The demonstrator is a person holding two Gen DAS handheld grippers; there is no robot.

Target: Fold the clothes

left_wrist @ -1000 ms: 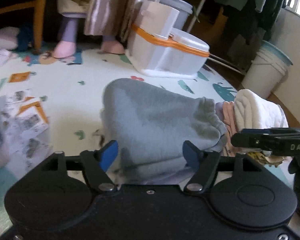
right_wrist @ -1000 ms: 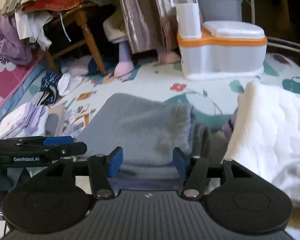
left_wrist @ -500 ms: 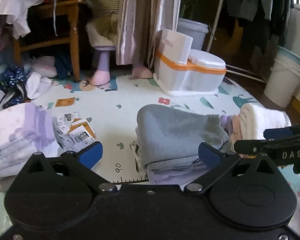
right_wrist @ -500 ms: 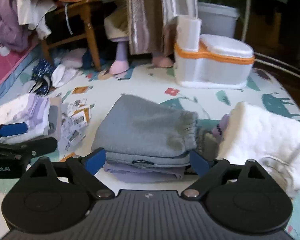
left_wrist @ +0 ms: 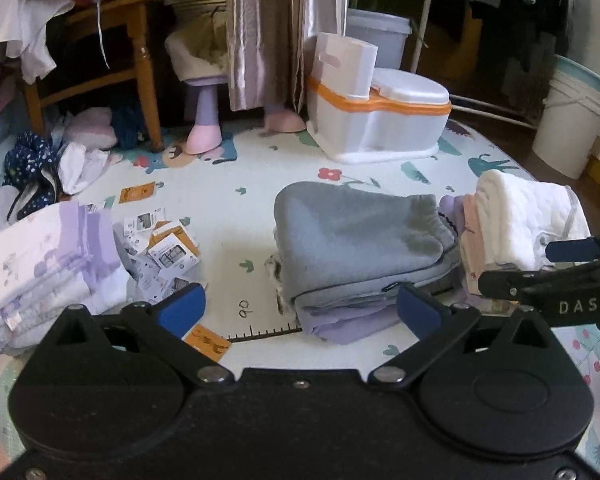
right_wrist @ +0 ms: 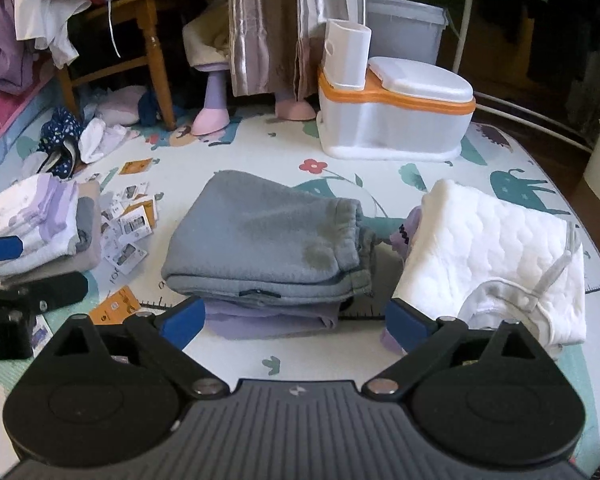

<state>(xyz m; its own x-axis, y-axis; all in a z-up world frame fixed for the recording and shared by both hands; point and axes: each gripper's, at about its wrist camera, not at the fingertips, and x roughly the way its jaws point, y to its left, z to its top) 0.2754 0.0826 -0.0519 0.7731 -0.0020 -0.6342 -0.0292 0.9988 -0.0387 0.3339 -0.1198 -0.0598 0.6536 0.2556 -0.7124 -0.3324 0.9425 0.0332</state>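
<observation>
Grey folded trousers [right_wrist: 268,236] lie on a lilac garment [right_wrist: 272,322] on the play mat [right_wrist: 268,156], between a folded pile [right_wrist: 32,220] to the left and a white quilted piece [right_wrist: 496,248] to the right. My left fingers [left_wrist: 300,308] stand wide, empty; my right fingers [right_wrist: 296,322] are opening, nothing between them

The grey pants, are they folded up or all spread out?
Folded. The grey pants lie as a neat, layered bundle on a purple garment.
</observation>
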